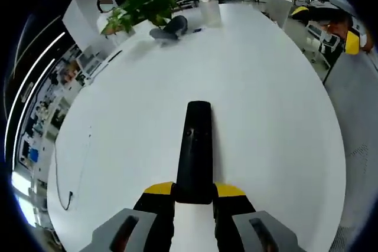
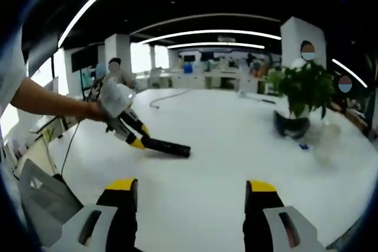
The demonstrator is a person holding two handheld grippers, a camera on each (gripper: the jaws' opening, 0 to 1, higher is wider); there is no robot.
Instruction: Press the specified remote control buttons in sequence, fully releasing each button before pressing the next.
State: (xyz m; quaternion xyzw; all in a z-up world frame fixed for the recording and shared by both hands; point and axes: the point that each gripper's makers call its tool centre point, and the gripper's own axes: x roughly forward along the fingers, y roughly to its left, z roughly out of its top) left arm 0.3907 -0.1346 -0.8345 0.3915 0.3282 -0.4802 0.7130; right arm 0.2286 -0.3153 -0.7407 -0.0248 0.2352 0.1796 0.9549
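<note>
Left gripper view: left claw (image 1: 194, 195) clamps remote (image 1: 195, 146); plant (image 1: 144, 4) beyond. Right claw (image 2: 189, 196) wide apart, holding nothing.

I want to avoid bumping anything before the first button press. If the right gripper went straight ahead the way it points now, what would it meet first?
Probably nothing soon: ahead of the open right gripper lies bare white table. The remote, held by the left gripper, sits left of that line, the potted plant right. Depth is uncertain.

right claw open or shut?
Open. In the right gripper view the right claw has its yellow tips wide apart, with bare white table between them.
</note>
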